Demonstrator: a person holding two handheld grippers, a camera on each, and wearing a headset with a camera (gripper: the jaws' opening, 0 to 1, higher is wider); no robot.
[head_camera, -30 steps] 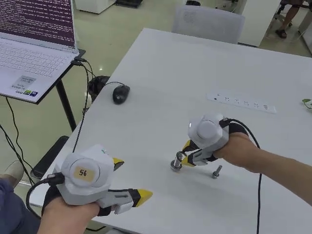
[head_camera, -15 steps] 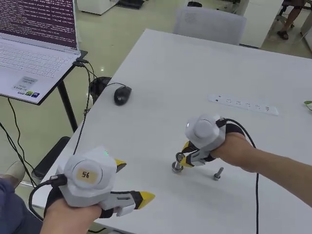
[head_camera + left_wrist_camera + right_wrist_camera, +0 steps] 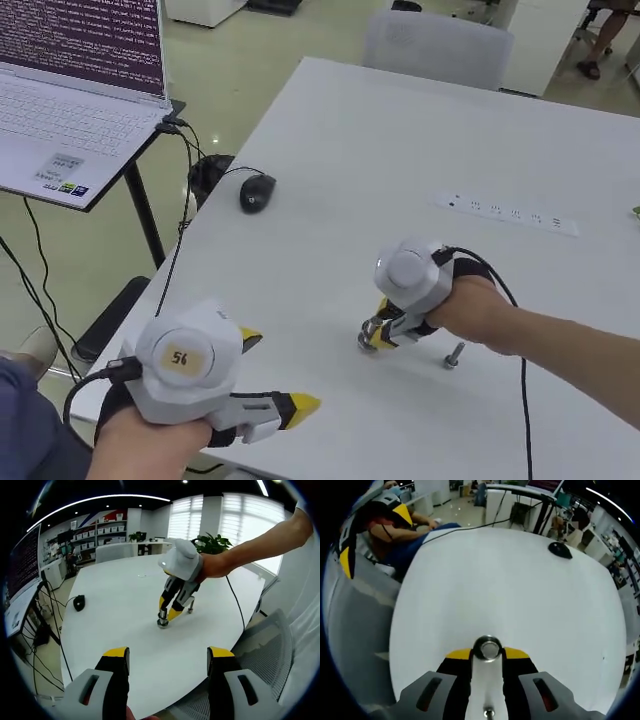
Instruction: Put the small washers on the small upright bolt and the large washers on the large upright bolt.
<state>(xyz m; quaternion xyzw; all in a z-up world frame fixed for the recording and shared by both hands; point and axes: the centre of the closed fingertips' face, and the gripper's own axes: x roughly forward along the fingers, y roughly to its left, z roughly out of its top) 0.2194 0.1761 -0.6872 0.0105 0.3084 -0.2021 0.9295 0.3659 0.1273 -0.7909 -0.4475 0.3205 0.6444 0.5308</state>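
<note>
The large upright bolt [image 3: 366, 343] stands on the white table [image 3: 400, 150]. My right gripper [image 3: 378, 333] is right over it, shut on a large washer [image 3: 487, 648] held level at the bolt's top. From the left gripper view the right gripper [image 3: 172, 609] has its yellow tips down at the large bolt [image 3: 162, 623]. The small upright bolt [image 3: 455, 354] stands a short way to the right, bare. My left gripper [image 3: 273, 372] hovers near the table's front edge, open, with nothing between its jaws [image 3: 167, 655].
A black mouse [image 3: 255, 192] lies near the table's left edge with its cable running off. A white power strip [image 3: 515, 213] lies at the back right. A laptop [image 3: 70, 110] sits on a stand to the left, and a grey chair [image 3: 435, 45] stands beyond the table.
My right gripper has come down with the washer, from just above the large bolt onto its top. The left gripper has stayed put; the head view has shifted slightly.
</note>
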